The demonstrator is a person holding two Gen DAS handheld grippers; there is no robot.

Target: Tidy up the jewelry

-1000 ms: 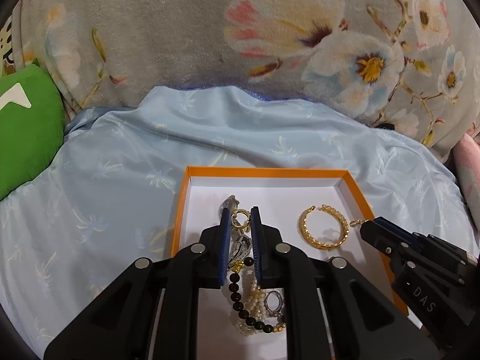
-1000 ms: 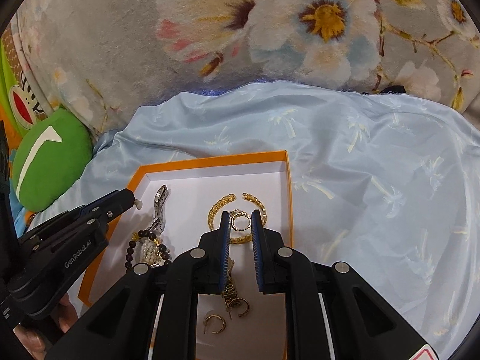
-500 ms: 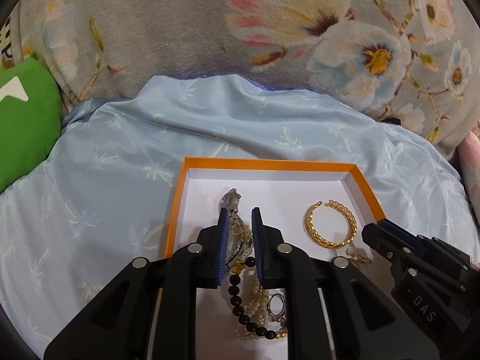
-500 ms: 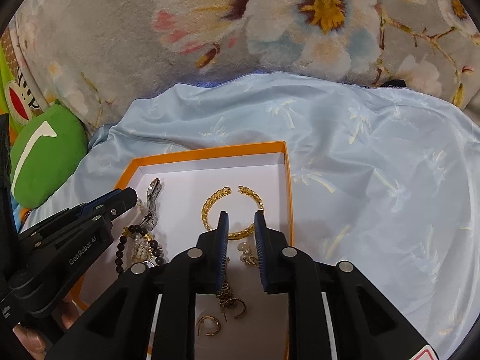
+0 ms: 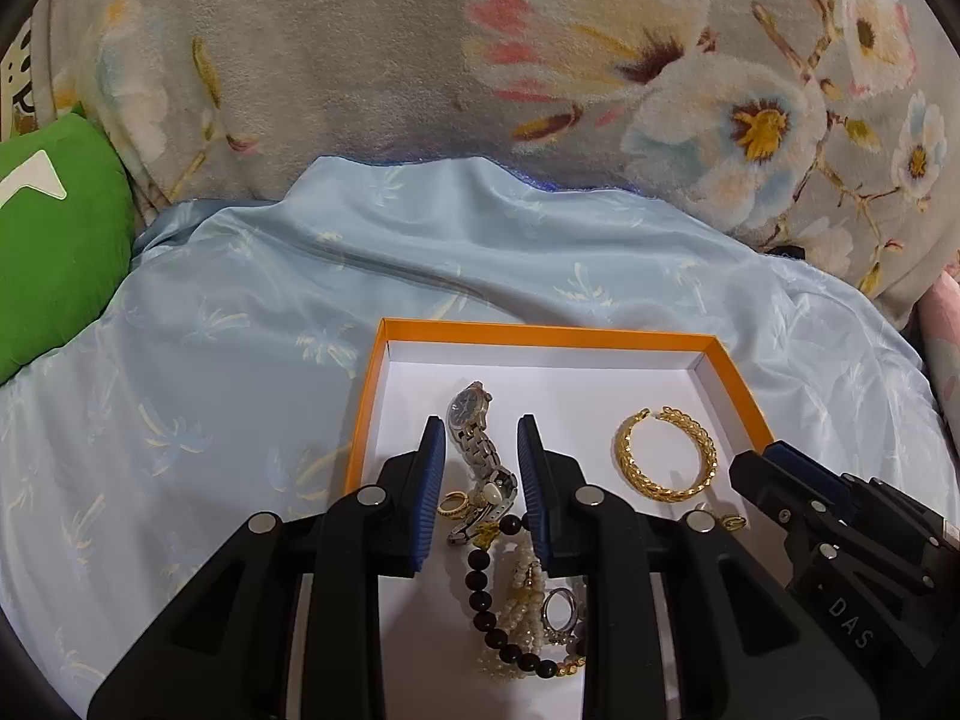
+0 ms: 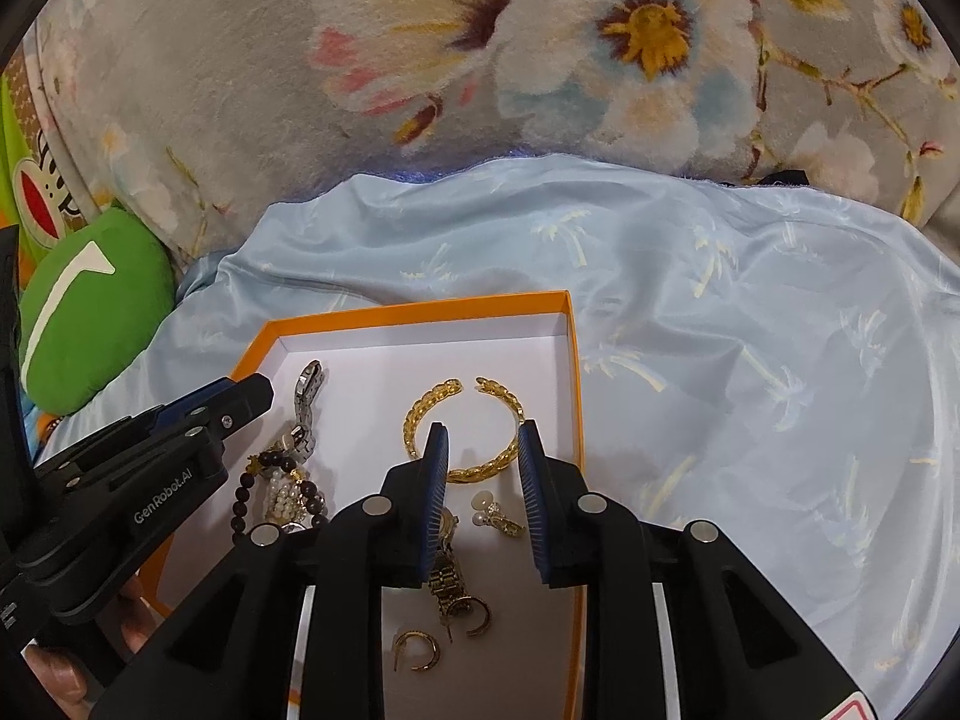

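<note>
An orange-rimmed white box holds the jewelry. My left gripper is open above a silver watch and a small gold ring; black beads and pearls lie below. My right gripper is open and empty over a gold chain bangle, with pearl earrings, a gold watch band and gold hoops between its fingers.
The box sits on a light blue satin cloth. A grey floral blanket rises behind. A green cushion lies at the left. A pink item is at the right edge.
Both grippers have opened wider and pulled back. The left let go of a small gold ring, which now lies by the watch. The right released pearl earrings into the box.
</note>
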